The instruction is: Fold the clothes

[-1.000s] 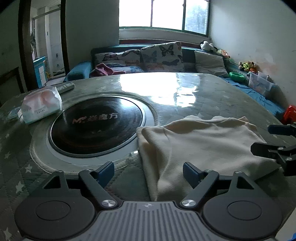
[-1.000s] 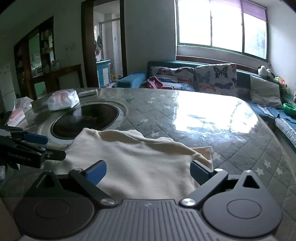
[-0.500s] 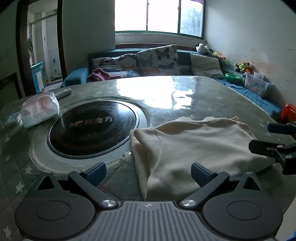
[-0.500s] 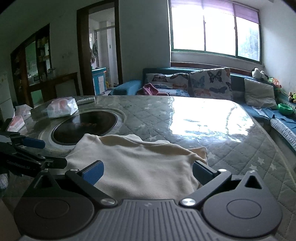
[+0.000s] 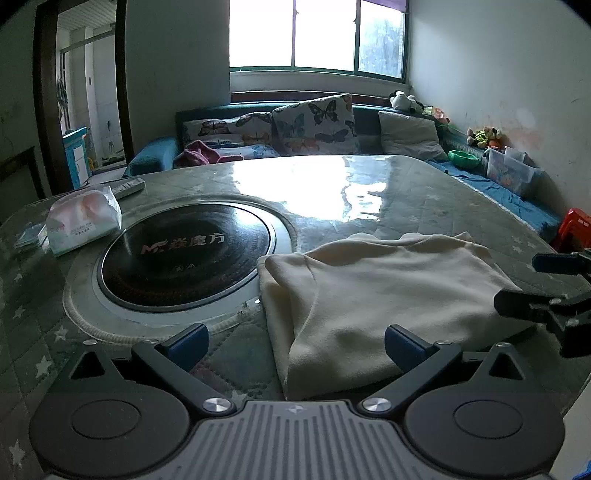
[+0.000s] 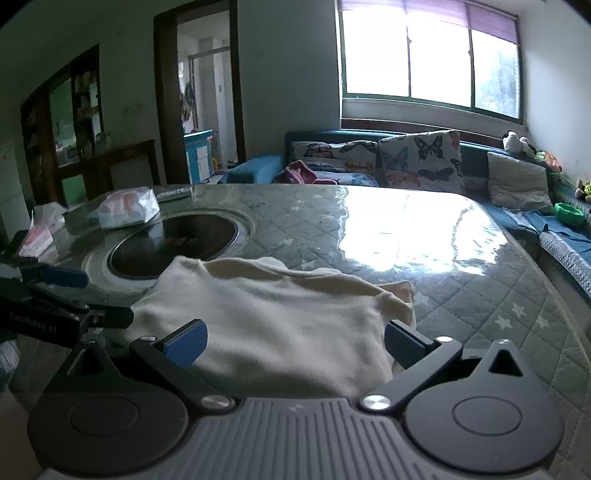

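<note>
The round black hob (image 5: 184,254) set into the counter (image 5: 388,192) bears a pale logo, "MC", followed by Chinese characters; smaller marks below it are too small to read. The tissue pack (image 5: 83,219) at the far left of the hob carries a line of small print that cannot be made out. In the right wrist view the side of the left claw (image 6: 77,297) shows white lettering, blurred, beginning "San".

The cream garment (image 5: 373,302) lies folded into a rough rectangle on the near part of the counter, just right of the hob, its left edge lapping the hob's pale rim. It is soft and fleecy, with a rounded fold along the left side and a wavy far edge. It lies loose, with neither claw closed on it.

The left claw (image 5: 295,341) stands wide, blue pads apart over the garment's near left corner. The right claw (image 6: 293,341) is likewise spread wide over the garment's near edge.

The counter is covered with a grey-green quilted cloth with white stars under a glossy clear sheet that mirrors the window (image 5: 317,35). A remote control (image 5: 127,185) lies beyond the tissue pack. Beyond the counter stands a blue sofa (image 5: 155,158) with butterfly cushions (image 5: 314,123).
</note>
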`<state>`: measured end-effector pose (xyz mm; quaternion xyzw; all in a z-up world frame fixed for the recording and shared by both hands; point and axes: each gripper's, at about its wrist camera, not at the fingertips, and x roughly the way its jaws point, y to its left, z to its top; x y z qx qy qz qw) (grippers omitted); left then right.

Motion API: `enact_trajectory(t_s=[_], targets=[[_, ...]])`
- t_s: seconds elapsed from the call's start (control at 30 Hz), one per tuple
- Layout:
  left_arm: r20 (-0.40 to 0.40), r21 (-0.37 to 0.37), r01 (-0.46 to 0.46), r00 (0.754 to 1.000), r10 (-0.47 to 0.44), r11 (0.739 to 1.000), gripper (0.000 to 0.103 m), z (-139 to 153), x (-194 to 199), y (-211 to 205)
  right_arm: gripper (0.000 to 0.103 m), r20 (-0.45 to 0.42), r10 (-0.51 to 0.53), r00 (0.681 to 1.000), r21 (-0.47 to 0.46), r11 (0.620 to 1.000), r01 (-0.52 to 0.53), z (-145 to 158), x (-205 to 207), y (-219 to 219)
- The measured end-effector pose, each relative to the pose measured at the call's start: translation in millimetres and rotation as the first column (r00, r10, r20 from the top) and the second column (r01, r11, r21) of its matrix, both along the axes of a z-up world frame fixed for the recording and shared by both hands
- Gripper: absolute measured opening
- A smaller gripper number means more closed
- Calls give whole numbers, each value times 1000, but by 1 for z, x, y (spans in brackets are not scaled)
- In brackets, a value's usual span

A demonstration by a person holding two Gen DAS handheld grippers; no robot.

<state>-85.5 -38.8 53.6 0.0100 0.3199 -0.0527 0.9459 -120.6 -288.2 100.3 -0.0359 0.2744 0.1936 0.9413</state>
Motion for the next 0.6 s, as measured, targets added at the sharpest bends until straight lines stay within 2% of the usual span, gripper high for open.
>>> enact_trajectory(t_s=[0.33,0.6], targets=[[10,-4,-4,1000,4,1000,103,1,-8,-2,103,1,-17,1000,-48,999,17,-1,-11,5],[15,-4,2,1000,-2,1000,103,2,-14,-5,103,-4,-37,999,-46,998,36,-1,-15,4]])
